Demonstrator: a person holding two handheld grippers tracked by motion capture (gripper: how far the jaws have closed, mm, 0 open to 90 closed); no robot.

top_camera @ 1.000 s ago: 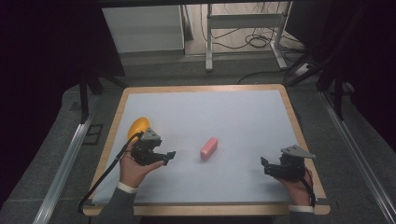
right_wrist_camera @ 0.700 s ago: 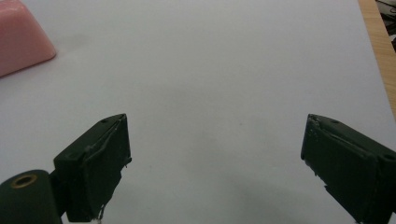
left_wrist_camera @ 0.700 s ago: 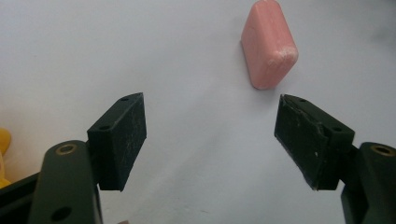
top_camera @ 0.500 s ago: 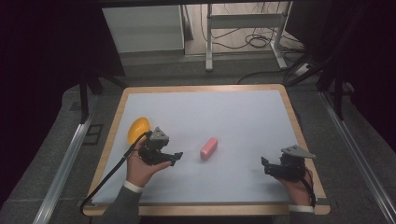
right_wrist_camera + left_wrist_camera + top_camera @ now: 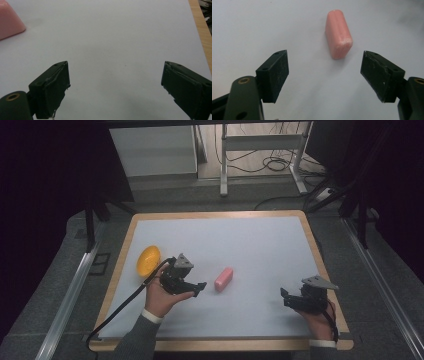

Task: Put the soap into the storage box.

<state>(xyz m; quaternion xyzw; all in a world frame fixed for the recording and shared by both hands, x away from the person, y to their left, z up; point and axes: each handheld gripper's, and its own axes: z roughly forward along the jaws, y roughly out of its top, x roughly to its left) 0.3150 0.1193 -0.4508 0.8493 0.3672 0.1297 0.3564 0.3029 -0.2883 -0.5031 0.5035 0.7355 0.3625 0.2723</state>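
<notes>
Right, left gripper [image 5: 199, 289] is released, jaws spread wide and holding nothing, aimed at the pink block [image 5: 223, 279] lying flat on the mat [image 5: 250, 245] just ahead of it. In the left gripper view the block [image 5: 338, 33] sits beyond the fingertips [image 5: 274, 75], slightly right of centre and angled a little off the jaw axis, so it's not yet between the jaws. My read: the step in hand is the reach-in to grasp. To do it well, push forward low over the mat until the block sits between the pads, nudge right to centre it, rotate the wrist a touch so the pads meet the long flat sides squarely, then close. Gripping across the narrow width looks the safe bet; the ends are rounded and could slip. Right gripper [image 5: 290, 300] is also released and idle near the mat's right front corner, well apart from the block; its view shows open jaws over bare mat with the block [image 5: 10, 22] at far upper left and the wooden edge [image 5: 200, 30] close on the right. The yellow bowl [image 5: 148, 260] sits just behind the left hand [image 5: 160, 295], near the left border, so avoid pulling back hard. Plenty of open mat beyond the block and between the two grippers for lifting and carrying.
</notes>
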